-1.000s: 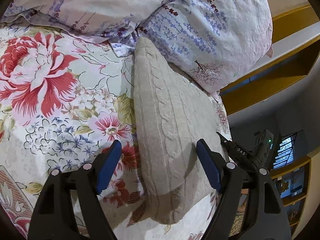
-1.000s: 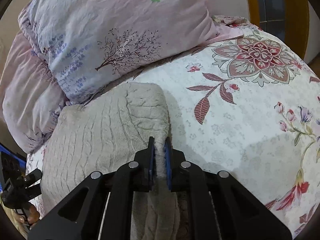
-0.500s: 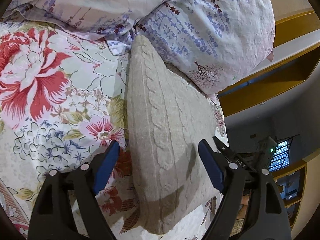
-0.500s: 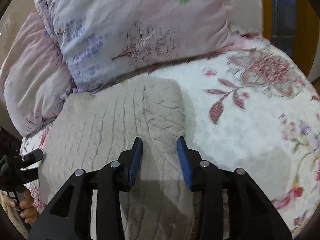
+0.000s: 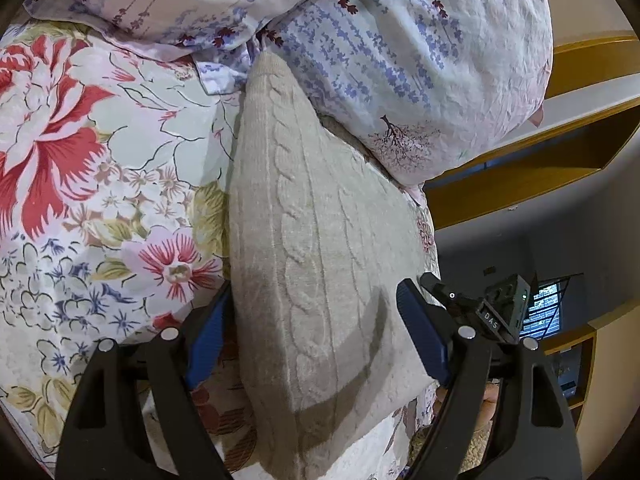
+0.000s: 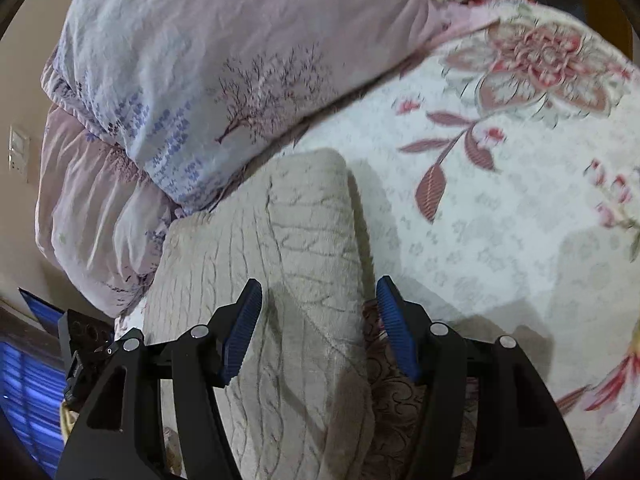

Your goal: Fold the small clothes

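Note:
A beige cable-knit garment [image 5: 316, 248] lies folded on the floral bedsheet [image 5: 100, 168], its far end against the pillows. My left gripper [image 5: 316, 332] is open and empty, its blue pads straddling the garment's near part just above it. In the right wrist view the same garment [image 6: 288, 240] lies as a thick folded slab. My right gripper [image 6: 320, 328] is open and empty, one pad over the knit, the other beyond its right edge. The right gripper also shows in the left wrist view [image 5: 492, 312], past the garment's right side.
Two pale lavender-print pillows [image 5: 400, 52] are stacked at the head of the bed, also in the right wrist view [image 6: 224, 64]. A wooden shelf [image 5: 540, 152] runs beyond the bed's edge. Bare sheet [image 6: 500, 220] lies right of the garment.
My right gripper was shut on the garment's edge, then let go and has opened wide. The left gripper stayed open and moved slightly closer over the garment.

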The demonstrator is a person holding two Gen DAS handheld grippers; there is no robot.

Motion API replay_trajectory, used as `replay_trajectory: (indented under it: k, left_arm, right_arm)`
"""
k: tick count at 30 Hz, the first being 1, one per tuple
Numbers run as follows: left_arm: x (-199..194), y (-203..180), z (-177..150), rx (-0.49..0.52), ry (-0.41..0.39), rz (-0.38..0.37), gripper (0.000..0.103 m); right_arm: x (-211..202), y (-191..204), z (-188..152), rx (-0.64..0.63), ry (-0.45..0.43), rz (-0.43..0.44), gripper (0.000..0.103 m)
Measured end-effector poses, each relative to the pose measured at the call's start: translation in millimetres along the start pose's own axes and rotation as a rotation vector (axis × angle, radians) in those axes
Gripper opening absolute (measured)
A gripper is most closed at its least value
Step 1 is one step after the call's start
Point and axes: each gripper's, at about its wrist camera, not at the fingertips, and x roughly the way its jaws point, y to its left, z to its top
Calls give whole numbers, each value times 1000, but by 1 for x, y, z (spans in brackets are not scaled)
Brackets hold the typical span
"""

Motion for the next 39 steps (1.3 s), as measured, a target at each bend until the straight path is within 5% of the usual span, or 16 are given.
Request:
replay_trajectory:
  k: [5,10,16,24,31,35,39]
  left_arm:
    - [4,-2,2,6,4,2,77]
    - [6,2,1,-5,1,4,54]
    - [-10,-7,-2,46,-29,-20,37]
    - [-65,-11,-7,108,-78,-7,36]
    - [-136,8,-18,141,-203,90,37]
    - [-142,48,-17,67,-200,184,38]
    - [-130,78,-18,35,-187,180,46]
  right_arm:
    - [15,0,-6,14,62,109,58]
    - [16,1,-9,10,72,154,32]
    - [0,16,-14,-20,26,166,27]
    - [-8,72,-33,-152,-2,190,24]
    - [18,140,-63,-359,-26,189,24]
    - [63,162,-78,-437,51,64,23]
    - [72,159,-78,-406,76,8,31]
